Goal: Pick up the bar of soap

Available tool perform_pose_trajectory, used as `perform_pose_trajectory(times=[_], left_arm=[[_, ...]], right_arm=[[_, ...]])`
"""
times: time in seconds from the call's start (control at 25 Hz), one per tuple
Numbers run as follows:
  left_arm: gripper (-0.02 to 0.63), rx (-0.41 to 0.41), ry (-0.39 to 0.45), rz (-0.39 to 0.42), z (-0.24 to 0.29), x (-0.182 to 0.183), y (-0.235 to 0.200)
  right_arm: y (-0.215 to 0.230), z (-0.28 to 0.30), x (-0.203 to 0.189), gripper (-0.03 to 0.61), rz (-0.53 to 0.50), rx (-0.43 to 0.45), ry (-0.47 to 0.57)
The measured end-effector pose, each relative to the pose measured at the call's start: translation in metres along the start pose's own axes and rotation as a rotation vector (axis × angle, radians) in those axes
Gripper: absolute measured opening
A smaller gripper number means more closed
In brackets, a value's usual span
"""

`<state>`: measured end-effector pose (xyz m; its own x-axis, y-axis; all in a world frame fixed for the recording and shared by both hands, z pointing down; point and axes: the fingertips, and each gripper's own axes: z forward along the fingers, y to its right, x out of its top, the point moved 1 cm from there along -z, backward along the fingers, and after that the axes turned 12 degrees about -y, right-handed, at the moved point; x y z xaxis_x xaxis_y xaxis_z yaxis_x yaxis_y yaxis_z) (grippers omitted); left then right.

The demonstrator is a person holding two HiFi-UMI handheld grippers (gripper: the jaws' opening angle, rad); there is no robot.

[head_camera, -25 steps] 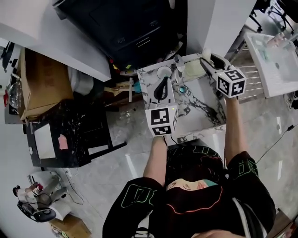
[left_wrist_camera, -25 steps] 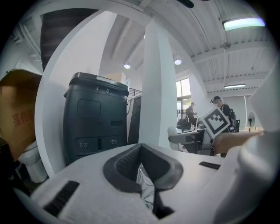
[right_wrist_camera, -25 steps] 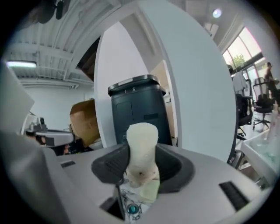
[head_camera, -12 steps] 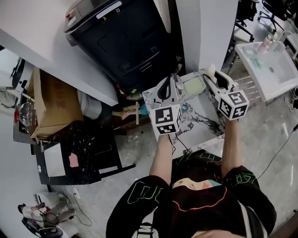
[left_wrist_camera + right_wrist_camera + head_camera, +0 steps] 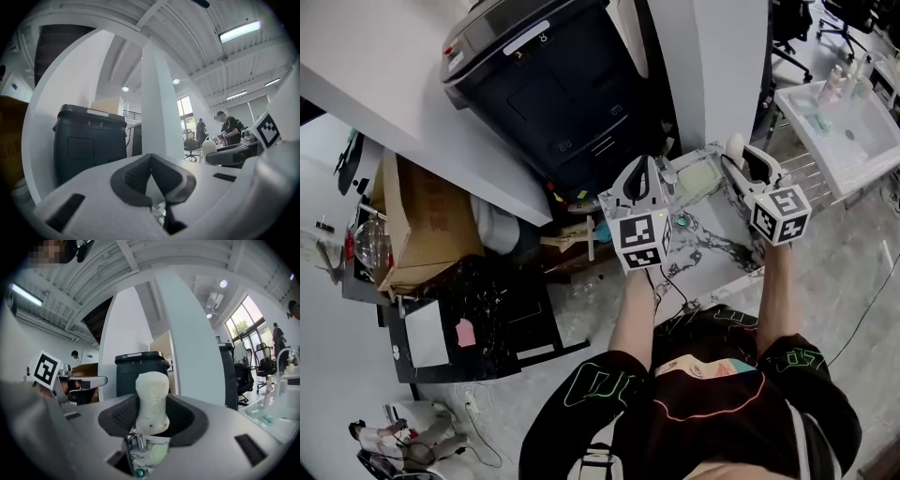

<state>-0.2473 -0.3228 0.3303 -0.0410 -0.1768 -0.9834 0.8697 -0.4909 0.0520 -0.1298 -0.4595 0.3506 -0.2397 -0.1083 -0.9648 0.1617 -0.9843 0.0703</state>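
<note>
The cream bar of soap [image 5: 152, 399] stands upright between the jaws of my right gripper [image 5: 153, 420], which is shut on it. In the head view the soap [image 5: 734, 146] pokes out past the right gripper [image 5: 739, 159] above the far right corner of the marble sink counter [image 5: 712, 246]. My left gripper [image 5: 642, 183] hovers over the counter's far left part. Its jaws [image 5: 152, 183] are shut with nothing between them. A pale green soap dish [image 5: 695, 175] lies on the counter between the two grippers, beside a chrome faucet [image 5: 667, 172].
A black bin [image 5: 553, 89] and a white pillar [image 5: 724, 66] stand just behind the counter. A white basin [image 5: 839, 127] and a wire rack [image 5: 811, 173] are to the right. A cardboard box [image 5: 417, 220] and a black marble stand [image 5: 483, 309] sit to the left.
The head view has swung, so the counter sits lower and further right in frame. Both grippers have risen a little over the counter. The right gripper holds the soap throughout.
</note>
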Motion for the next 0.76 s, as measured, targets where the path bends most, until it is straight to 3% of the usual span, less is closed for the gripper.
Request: perform_pose_trajectory(times=[0.76], left_arm=[[0.008,-0.009,-0.015,-0.010,-0.006,-0.007,0.004]], right_arm=[[0.002,-0.017,0.007,0.186,-0.027,-0.043,0.027]])
